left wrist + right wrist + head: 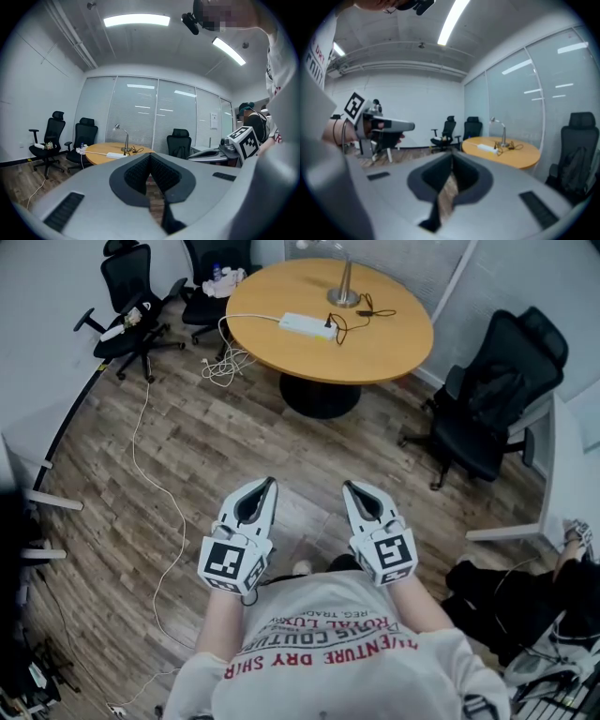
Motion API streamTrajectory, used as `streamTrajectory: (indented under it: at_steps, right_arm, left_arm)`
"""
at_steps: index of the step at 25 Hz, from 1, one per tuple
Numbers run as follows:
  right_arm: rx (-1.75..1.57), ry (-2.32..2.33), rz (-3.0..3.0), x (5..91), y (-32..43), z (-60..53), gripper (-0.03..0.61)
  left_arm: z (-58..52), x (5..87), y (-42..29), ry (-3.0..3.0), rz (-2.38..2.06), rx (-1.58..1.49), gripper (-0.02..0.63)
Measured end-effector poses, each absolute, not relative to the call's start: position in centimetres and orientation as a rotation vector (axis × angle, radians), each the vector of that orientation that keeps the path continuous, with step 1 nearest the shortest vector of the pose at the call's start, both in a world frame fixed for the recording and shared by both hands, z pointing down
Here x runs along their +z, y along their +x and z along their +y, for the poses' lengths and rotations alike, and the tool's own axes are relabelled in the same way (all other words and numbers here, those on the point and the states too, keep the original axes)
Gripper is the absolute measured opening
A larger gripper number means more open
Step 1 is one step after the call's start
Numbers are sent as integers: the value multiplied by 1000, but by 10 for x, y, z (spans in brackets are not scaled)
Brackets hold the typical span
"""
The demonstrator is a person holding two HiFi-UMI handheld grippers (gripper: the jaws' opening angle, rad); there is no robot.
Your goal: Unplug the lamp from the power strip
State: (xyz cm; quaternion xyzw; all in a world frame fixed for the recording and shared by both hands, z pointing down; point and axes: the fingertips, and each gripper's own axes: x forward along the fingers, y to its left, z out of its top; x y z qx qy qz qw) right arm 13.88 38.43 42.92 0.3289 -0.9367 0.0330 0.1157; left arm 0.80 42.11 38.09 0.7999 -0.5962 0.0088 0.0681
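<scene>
- Two black office chairs (131, 292) stand at the far left, beyond the round table.
- A white cable (225, 362) drops off the table's left edge into a loose heap on the wooden floor (187, 446). A thin run of it trails on across the boards towards the person.
- The left gripper (271, 481) is held low in front of the person's shirt (328, 643) and points towards the table. In the left gripper view (150, 155) its jaws are clenched tip to tip with nothing between them.
- The round wooden table (384, 352) stands well apart from both grippers, across the room.
- The power strip (306, 326), white and oblong, lies flat near the middle of the table.
- A black cord (335, 324) joins the strip's right end and loops across the tabletop towards the lamp.
- The lamp (343, 296) stands upright on its round base at the table's far side, just beyond the strip.
- The right gripper (347, 485) is level with the left one and just beside it. In the right gripper view (451, 157) its jaws are pressed together and grasp nothing.
- Another black office chair (492, 390) stands to the right of the table.
</scene>
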Motion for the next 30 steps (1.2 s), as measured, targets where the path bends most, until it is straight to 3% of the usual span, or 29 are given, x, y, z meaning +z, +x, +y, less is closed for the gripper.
streamTrajectory:
  at_steps: [14, 30]
  right_arm:
    - [78, 857, -2762, 448, 97, 314, 29]
    - [-102, 737, -2772, 430, 63, 84, 29]
  left_arm:
    - [355, 400, -31, 2347, -1853, 40, 28]
    - [118, 379, -48, 2374, -1908, 83, 28]
